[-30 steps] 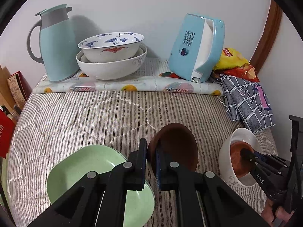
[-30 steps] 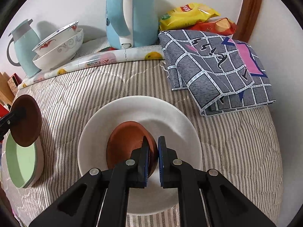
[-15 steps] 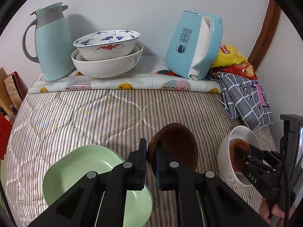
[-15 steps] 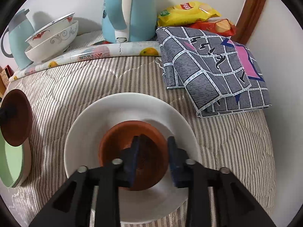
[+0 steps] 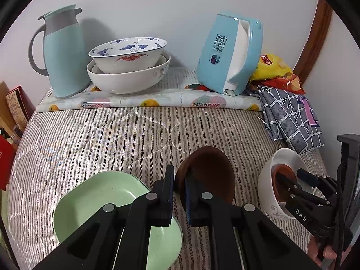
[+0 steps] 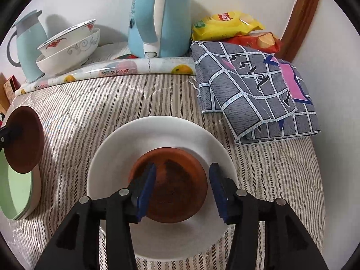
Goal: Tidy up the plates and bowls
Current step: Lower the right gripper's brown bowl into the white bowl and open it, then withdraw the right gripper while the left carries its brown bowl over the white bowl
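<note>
My left gripper (image 5: pixel 179 180) is shut on the rim of a dark brown saucer (image 5: pixel 209 175) and holds it tilted above the striped bedding, beside a pale green plate (image 5: pixel 105 198). The saucer (image 6: pixel 24 139) and green plate (image 6: pixel 13 193) also show at the left of the right wrist view. My right gripper (image 6: pixel 182 180) is open, its fingers over a terracotta dish (image 6: pixel 175 186) that rests inside a white bowl (image 6: pixel 112 157). The white bowl (image 5: pixel 267 177) and right gripper (image 5: pixel 290 177) show at the right of the left wrist view.
At the back stand two nested patterned bowls (image 5: pixel 128 67), a teal thermos jug (image 5: pixel 60 51) and a blue kettle (image 5: pixel 229 51) on a fruit-print mat (image 5: pixel 146 101). Snack bags (image 6: pixel 227 27) and a folded grey patterned cloth (image 6: pixel 256 90) lie at the right.
My right gripper opened and let go of the terracotta dish, which now lies flat in the white bowl. My left gripper still holds the brown saucer, shifted slightly.
</note>
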`<move>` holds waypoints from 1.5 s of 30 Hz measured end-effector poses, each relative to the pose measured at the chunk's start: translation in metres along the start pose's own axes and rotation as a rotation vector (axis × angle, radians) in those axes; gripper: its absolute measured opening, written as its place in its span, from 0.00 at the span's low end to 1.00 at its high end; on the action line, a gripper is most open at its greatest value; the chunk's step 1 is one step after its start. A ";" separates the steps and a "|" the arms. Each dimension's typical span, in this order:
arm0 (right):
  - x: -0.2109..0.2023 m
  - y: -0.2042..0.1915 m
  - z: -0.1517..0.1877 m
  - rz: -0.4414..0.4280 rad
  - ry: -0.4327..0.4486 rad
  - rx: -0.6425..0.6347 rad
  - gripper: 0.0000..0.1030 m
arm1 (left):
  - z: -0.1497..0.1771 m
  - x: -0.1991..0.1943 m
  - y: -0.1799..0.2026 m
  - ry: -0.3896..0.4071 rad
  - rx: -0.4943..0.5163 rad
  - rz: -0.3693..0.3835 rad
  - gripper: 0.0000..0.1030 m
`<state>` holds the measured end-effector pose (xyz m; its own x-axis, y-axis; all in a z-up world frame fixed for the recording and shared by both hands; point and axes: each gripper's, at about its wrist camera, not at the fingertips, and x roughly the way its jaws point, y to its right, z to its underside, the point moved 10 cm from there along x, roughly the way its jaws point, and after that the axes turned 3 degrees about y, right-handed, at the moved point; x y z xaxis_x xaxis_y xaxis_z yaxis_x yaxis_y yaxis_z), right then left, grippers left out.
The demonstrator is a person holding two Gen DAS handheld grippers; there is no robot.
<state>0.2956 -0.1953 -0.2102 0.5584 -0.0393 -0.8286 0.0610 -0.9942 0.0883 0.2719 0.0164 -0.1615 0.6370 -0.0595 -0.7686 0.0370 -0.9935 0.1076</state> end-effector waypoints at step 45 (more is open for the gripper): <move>-0.077 0.115 0.043 0.017 0.098 0.206 0.51 | 0.016 -0.012 0.131 0.002 0.108 0.106 0.09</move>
<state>0.2237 -0.3114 -0.1600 0.6360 -0.0560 -0.7697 -0.1138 -0.9933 -0.0218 0.2566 -0.1142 -0.1489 0.6343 -0.1646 -0.7554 -0.1136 -0.9863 0.1196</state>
